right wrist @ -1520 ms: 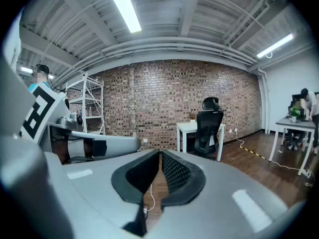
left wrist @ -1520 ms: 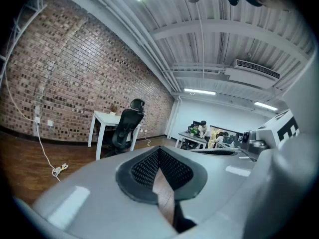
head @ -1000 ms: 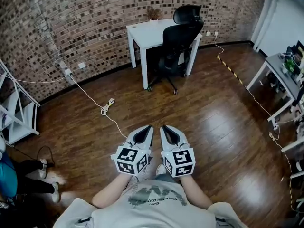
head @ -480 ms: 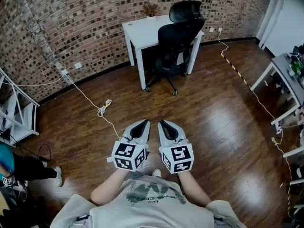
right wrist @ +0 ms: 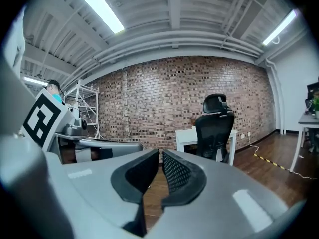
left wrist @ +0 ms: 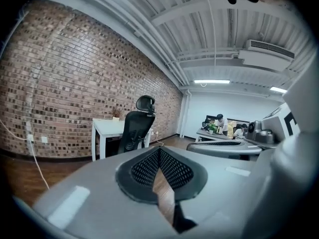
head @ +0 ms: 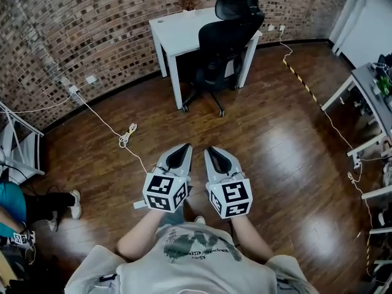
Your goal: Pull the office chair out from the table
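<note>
Across the room, against the brick wall (head: 79,29), the black office chair (head: 223,48) is sitting tucked under the white worktop (head: 177,29). Its backrest is facing us and its wheeled base is sticking out on the near side. It's not pulled out yet.

The operator is standing well back from it on open floor, holding both tools side by side in front of the torso and pointing them roughly level at the chair.
- Left tool (head: 182,150): jaws pressed together, nothing between them.
- Right tool (head: 213,153): same, closed and empty.

My read: they're being carried shut because nothing is within reach. This is the approach step, so the task is barely started. The jaws will need spreading before taking the backrest, and the top edge looks like the easiest grab.

Surface: the dark wood-plank floor (head: 275,139) is glossy and throwing glare. It looks smooth, so the castors should be rolling freely.

Watch items:
- A white cable (head: 125,136) is trailing from the wall, left of the direct line.
- A yellow-black strip (head: 300,78) is running along the floor, right of the chair.

Neither is lying between the operator and the chair.

Room: a small potted plant (head: 188,2) is sitting at the worktop's back edge, a metal rack (head: 18,146) is standing far left, and a second desk (head: 367,90) is at the right. Someone's legs (head: 43,207) are showing at the left edge.
</note>
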